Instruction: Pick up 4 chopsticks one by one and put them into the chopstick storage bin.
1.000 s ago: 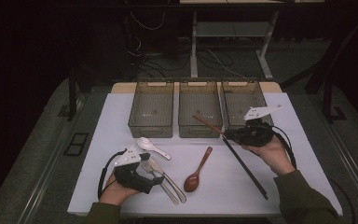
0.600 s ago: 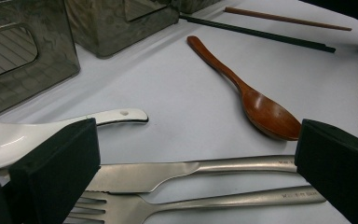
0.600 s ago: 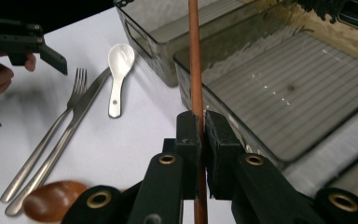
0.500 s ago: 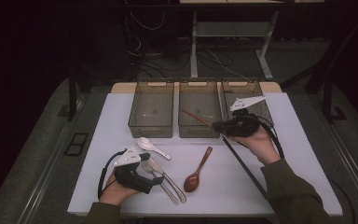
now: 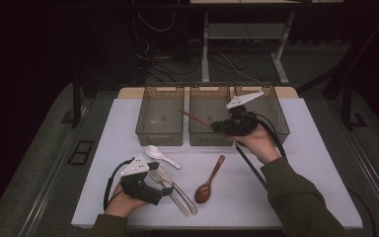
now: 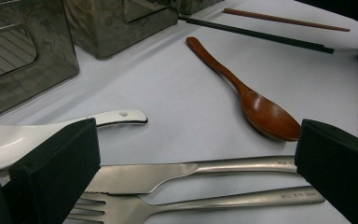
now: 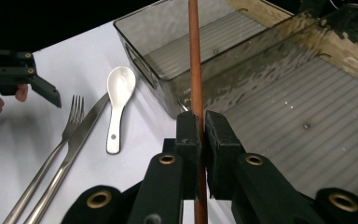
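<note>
3 bins (image 5: 209, 114) abreast at table's (image 5: 321, 163) rear; before them, left to right: soup spoon (image 5: 161, 155), fork (image 5: 167, 190), knife (image 5: 178, 187), wooden spoon (image 5: 208, 181).

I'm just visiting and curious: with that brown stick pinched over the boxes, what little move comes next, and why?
Probably lower and release it. The right gripper is shut on a brown wooden chopstick, which hangs above the middle bin of three clear bins. The chopstick's tip reaches over the left bin, so turning it lengthwise along the middle bin before opening the jaws looks sensible.
</note>
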Available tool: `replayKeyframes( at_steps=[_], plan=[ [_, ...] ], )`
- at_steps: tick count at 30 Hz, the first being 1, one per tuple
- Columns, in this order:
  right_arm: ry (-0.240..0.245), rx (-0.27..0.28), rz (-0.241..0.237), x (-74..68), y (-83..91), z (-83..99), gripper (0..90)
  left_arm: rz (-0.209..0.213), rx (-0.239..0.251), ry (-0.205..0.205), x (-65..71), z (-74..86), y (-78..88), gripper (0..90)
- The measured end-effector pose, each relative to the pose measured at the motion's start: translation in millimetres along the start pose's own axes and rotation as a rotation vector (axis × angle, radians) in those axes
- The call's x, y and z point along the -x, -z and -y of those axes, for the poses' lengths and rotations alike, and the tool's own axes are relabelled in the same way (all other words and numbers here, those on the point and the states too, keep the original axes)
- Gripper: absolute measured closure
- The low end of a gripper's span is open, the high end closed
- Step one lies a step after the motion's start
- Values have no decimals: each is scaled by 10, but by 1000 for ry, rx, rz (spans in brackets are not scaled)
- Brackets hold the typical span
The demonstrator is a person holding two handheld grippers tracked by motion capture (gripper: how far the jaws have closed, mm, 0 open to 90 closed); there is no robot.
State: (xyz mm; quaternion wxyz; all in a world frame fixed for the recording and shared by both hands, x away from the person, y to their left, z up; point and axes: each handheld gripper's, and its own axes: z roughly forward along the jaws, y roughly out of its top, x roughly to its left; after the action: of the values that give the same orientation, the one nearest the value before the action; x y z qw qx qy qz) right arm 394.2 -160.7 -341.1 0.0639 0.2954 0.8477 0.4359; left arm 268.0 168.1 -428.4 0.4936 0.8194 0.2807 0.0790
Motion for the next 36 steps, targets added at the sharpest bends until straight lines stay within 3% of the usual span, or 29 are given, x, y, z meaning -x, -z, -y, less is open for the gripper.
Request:
replayKeyframes(
  at_steps=[19, 36],
  plan=[
    [21, -74, 29, -67, -560, -376, 844, 2, 4, -4, 0, 1, 3, 0],
    [-30, -112, 71, 47, -1029, -672, 844, 8, 6, -8, 0, -1, 4, 0]
  ],
)
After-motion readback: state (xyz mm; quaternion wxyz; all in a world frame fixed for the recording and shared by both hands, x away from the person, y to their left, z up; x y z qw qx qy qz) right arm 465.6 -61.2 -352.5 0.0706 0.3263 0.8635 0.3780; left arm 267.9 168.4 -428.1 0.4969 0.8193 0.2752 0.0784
